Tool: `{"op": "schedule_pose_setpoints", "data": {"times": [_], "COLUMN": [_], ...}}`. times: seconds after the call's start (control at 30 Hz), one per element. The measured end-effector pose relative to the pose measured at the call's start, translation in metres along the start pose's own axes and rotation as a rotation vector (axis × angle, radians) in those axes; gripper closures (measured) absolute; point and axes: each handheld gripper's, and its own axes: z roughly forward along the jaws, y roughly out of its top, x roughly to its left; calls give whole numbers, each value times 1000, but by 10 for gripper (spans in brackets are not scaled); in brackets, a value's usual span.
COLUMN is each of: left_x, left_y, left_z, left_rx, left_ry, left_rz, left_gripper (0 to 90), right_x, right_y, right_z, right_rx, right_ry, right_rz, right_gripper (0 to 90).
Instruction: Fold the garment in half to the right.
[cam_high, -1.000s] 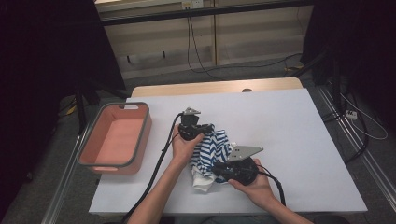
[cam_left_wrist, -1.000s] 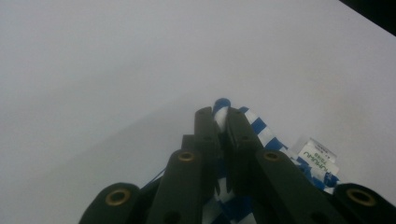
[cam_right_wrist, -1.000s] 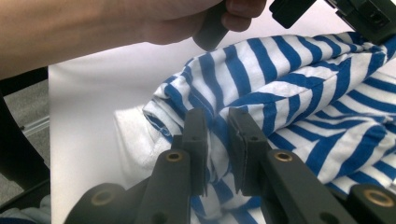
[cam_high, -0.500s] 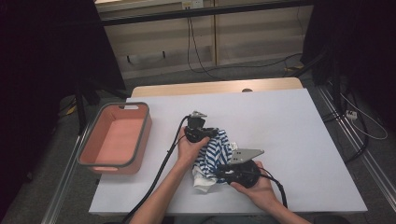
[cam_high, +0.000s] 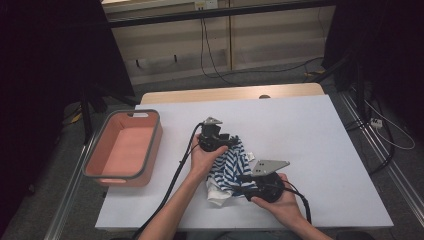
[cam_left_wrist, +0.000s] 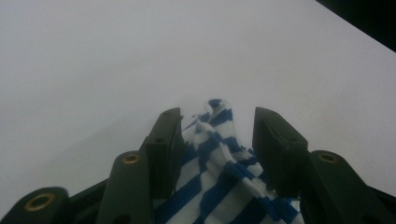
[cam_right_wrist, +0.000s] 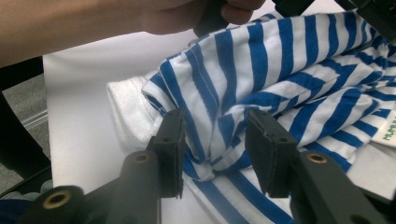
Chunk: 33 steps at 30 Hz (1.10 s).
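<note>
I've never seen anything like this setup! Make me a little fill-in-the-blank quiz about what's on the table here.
1. The crumpled cloth between the two hand-held grippers has white and ____ stripes.
2. The pink bin at the table's left edge holds ____.
3. In the left gripper view, the cloth lies ____ the two black jaws.
4. The table top is ____ in colour.

Missing words: blue; nothing; between; white

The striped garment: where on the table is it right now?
In the high view the blue-and-white striped garment lies bunched on the white table, near its front edge, between the left tongs and right tongs, right of the pink bin.
</note>
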Motion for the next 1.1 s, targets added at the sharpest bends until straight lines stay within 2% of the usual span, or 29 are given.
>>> {"op": "schedule_pose_setpoints", "data": {"times": [0.2,0.27,0.33,0.4,0.53,0.57,0.63,0.67,0.7,0.87,1.1], "left_x": [0,1,0,1,8,10,12,13,13,18,17], "left_y": [2,1,0,0,-3,-4,-10,-13,-17,-31,-44], "left_z": [-10,-16,-25,-33,-47,-50,-55,-58,-60,-72,-89], "left_rx": [-27,-37,-74,-80,-60,-42,-44,-32,-34,-11,-21], "left_ry": [23,47,81,89,104,103,97,103,111,140,127], "left_rz": [6,18,35,42,50,56,71,90,88,120,104], "left_gripper": [340,281,256,216,133,115,103,102,96,72,69], "right_x": [-5,-8,-10,-11,-12,-12,-11,-10,-8,-7,-1], "right_y": [4,6,8,9,15,17,21,21,21,30,52], "right_z": [-7,-10,-12,-13,-9,-8,-2,-1,0,4,13], "right_rx": [-30,-44,-52,-52,-51,-45,-10,-10,-17,-16,-32], "right_ry": [-20,-29,-30,-20,-21,-18,13,3,-14,-11,-6], "right_rz": [5,13,22,30,24,17,13,4,-4,-16,-58], "right_gripper": [553,561,595,618,614,599,561,557,544,512,459]}}
